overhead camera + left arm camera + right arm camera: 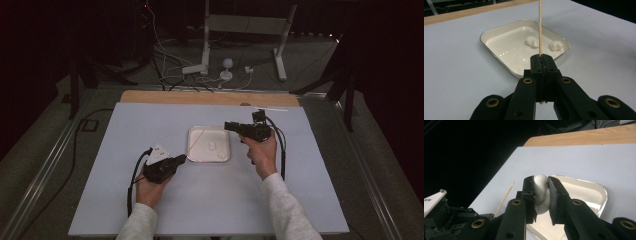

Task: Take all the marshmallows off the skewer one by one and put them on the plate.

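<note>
The tray [499, 53] is cream-white inside with a shiny silver rim, and the two marshmallows [532, 41] in it are white. At the tray's 3 o'clock in the high view, the black right gripper [541, 192] pinches a third white marshmallow [541, 195]. At its 8 o'clock, the black left gripper [541, 61] clamps a pale tan skewer [540, 27]. The mat [150, 125] is plain pale lavender-grey, the table edge [200, 97] light wood.

From up high, the skewer [195, 139] was a thin pale line, too faint to trace where it met the left gripper [181, 159]. In the left gripper view its top ran off the upper edge, and its lower stretch was buried between the closed jaws. The marshmallow [542, 194] in the right gripper [541, 195] was half hidden by the jaws squeezing it, and the tray [596, 192] behind was cut off by the frame's bottom.
</note>
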`<act>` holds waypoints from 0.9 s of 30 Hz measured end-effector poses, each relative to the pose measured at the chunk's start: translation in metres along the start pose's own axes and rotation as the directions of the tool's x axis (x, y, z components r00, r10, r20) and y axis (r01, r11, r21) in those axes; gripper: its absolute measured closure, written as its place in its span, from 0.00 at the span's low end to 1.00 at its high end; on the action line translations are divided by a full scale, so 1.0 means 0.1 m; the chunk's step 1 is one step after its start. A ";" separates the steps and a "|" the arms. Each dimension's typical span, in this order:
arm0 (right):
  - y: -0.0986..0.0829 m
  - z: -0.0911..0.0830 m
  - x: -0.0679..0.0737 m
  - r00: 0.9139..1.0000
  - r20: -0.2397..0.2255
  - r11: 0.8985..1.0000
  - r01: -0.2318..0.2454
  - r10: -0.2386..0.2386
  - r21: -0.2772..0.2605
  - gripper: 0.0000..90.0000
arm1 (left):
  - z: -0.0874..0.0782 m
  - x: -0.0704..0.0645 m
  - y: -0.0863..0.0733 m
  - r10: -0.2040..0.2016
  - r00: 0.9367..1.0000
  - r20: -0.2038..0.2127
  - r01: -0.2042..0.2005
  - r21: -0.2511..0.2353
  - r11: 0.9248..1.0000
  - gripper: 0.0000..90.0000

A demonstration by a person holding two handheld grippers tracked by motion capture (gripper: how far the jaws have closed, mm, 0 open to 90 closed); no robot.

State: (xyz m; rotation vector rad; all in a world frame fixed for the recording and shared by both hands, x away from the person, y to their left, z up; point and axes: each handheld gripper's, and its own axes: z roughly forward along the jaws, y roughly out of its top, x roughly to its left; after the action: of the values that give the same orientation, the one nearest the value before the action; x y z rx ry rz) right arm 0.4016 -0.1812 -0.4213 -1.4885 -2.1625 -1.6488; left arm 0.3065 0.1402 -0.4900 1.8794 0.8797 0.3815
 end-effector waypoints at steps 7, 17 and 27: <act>-0.04 0.13 0.02 1.000 0.011 1.000 0.017 -0.017 0.021 0.85 | -0.01 0.01 0.01 -0.016 1.000 0.007 0.016 -0.015 1.000 1.00; -0.08 0.25 0.01 0.999 0.041 0.999 0.028 -0.030 0.046 0.85 | -0.02 0.01 0.02 -0.034 0.999 0.019 0.035 -0.032 0.999 1.00; -0.16 0.38 -0.01 0.995 0.079 0.996 0.048 -0.055 0.081 0.84 | -0.02 0.01 0.02 -0.049 0.999 0.020 0.049 -0.038 0.998 1.00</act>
State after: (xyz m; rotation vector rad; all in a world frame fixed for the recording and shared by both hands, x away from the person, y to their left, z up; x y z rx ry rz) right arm 0.4096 -0.1529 -0.4500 -1.5162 -2.2977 -1.5240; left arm 0.3074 0.1417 -0.4872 1.8197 0.8980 0.3481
